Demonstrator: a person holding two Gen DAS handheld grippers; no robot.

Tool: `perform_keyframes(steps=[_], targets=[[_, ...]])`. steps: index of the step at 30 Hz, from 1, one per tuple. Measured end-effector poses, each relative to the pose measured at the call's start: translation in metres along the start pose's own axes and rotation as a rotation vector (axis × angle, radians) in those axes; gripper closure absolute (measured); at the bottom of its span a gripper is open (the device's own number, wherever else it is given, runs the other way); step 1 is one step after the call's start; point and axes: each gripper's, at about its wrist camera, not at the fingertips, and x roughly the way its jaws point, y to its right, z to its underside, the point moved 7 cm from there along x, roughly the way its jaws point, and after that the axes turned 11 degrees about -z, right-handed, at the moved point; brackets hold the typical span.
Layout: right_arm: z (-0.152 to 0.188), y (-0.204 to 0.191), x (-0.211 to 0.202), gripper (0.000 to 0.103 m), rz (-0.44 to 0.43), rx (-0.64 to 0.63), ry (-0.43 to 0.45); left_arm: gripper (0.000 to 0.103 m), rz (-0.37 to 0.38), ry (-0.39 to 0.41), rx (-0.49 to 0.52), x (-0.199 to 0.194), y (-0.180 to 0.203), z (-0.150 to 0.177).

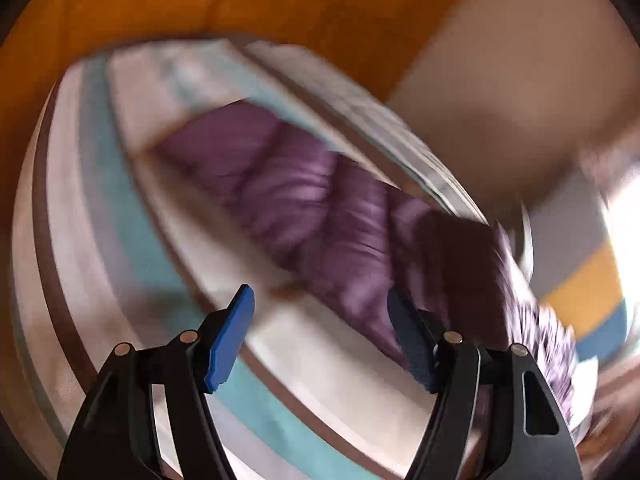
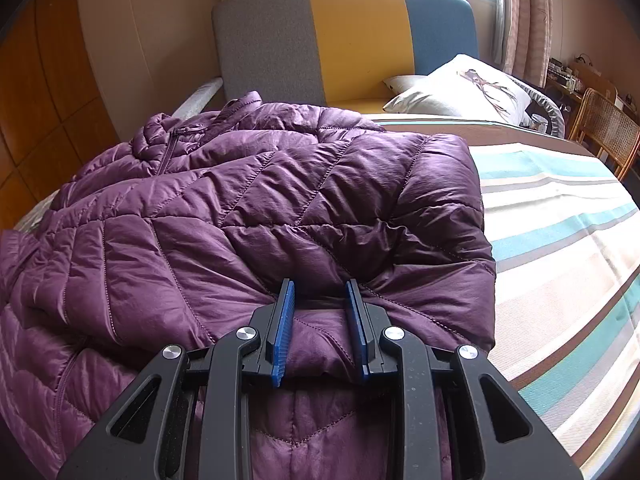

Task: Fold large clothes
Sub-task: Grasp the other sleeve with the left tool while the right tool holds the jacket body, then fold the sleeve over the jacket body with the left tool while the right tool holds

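While the right wrist view is sharp, the left wrist view is smeared with blur. In the right view a purple quilted jacket (image 2: 248, 208) lies spread over the left and middle of the frame on a bed covered by a striped sheet (image 2: 560, 216) of white, teal, grey and brown bands, which fills the right side. The right gripper (image 2: 320, 320) sits at the lower middle of the frame, its blue-padded fingers (image 2: 282, 328) narrowly parted and pinching a raised fold of the jacket between them. Beyond the jacket, at the upper middle, stands a headboard (image 2: 352, 40) in grey, yellow and blue panels, with a white pillow (image 2: 460, 88) to its right and a wicker chair (image 2: 608, 132) at the far right edge. In the left view the jacket (image 1: 304, 200) runs as a purple band from the centre toward the lower right, across the same striped sheet (image 1: 132, 216). The left gripper (image 1: 320, 336) appears at the bottom of the frame with its fingers (image 1: 232, 336) wide apart; nothing is clamped between them, though the right-hand finger stands just beside or against the jacket, which the blur does not settle. An orange wooden panel (image 1: 200, 0) fills the top of that frame.
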Motion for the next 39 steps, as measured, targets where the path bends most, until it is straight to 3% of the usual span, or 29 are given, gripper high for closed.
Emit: perform_keyframes(steps=[3,10,15,17,20,26,29,35,39], targets=[[0.000,0.000,0.000,0.077,0.000,0.000,0.000,0.044,0.037,-0.026,-0.137,0.017,-0.024,-0.015],[0.001,0.000,0.001,0.077,0.001,-0.001,-0.001,0.048,0.113,-0.017,-0.232,0.042,-0.029,-0.042],[0.000,0.000,0.000,0.077,0.010,-0.007,-0.002,0.072,0.110,-0.029,-0.250,0.064,-0.027,-0.058],[0.000,0.000,0.000,0.077,0.011,-0.008,-0.002,0.086,0.077,-0.029,-0.206,0.067,-0.023,-0.061],[0.000,0.000,0.000,0.077,0.010,-0.007,-0.002,0.095,0.056,0.011,-0.177,0.063,-0.020,-0.065],[0.000,-0.001,0.001,0.077,0.013,-0.009,-0.002,0.098,0.007,0.166,-0.105,0.017,0.000,-0.057],[0.000,-0.001,0.000,0.077,0.013,-0.009,-0.002,0.098,0.025,0.231,-0.055,-0.011,0.017,-0.050],[0.000,-0.001,0.000,0.077,0.012,-0.008,-0.002,0.098,0.089,0.377,0.184,-0.070,0.075,-0.018],[0.000,-0.001,0.000,0.077,0.009,-0.006,-0.001,0.098,0.117,0.410,0.362,-0.090,0.114,0.015]])
